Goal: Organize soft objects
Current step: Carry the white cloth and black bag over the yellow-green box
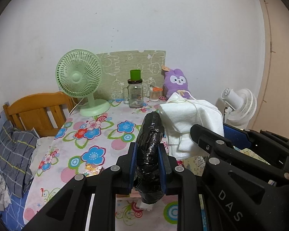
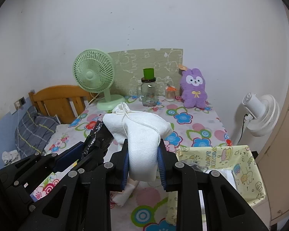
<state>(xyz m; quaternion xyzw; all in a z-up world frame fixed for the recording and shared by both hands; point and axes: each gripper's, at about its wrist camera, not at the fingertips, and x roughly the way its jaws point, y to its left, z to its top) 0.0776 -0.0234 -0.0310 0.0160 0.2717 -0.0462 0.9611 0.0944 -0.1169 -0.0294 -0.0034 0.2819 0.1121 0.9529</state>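
Two grippers are raised side by side above the near part of the table [image 2: 206, 119], each clamped on a soft bundle. From its own wrist view, the left gripper [image 1: 148, 165] has its blue-padded fingers [image 1: 132, 165] drawn in tight against a crumpled black plastic bag [image 1: 149, 154], which stands up between them and pokes out both above and below the pads. Just to its right, the right gripper [image 2: 144, 162] pinches a white drawstring pouch [image 2: 142, 134] of textured cloth; the fingers are narrowed onto its lower half, while the gathered neck and its thin cord lean away toward the far edge of the table. Bag and pouch sit close beside each other, and whether they touch cannot be made out. At the near right corner of the table lies a yellow cartoon-print fabric bin [image 2: 239, 165], open at the top. Along the far edge stand a green desk fan [image 2: 95, 79] at the left, a glass jar [image 2: 149, 92] with a green cup [image 2: 148, 73] on its lid near the middle, and a purple plush rabbit [image 2: 194, 88] toward the far right corner, upright against a patterned board. A white fan [image 2: 260, 111] stands off the table's right edge
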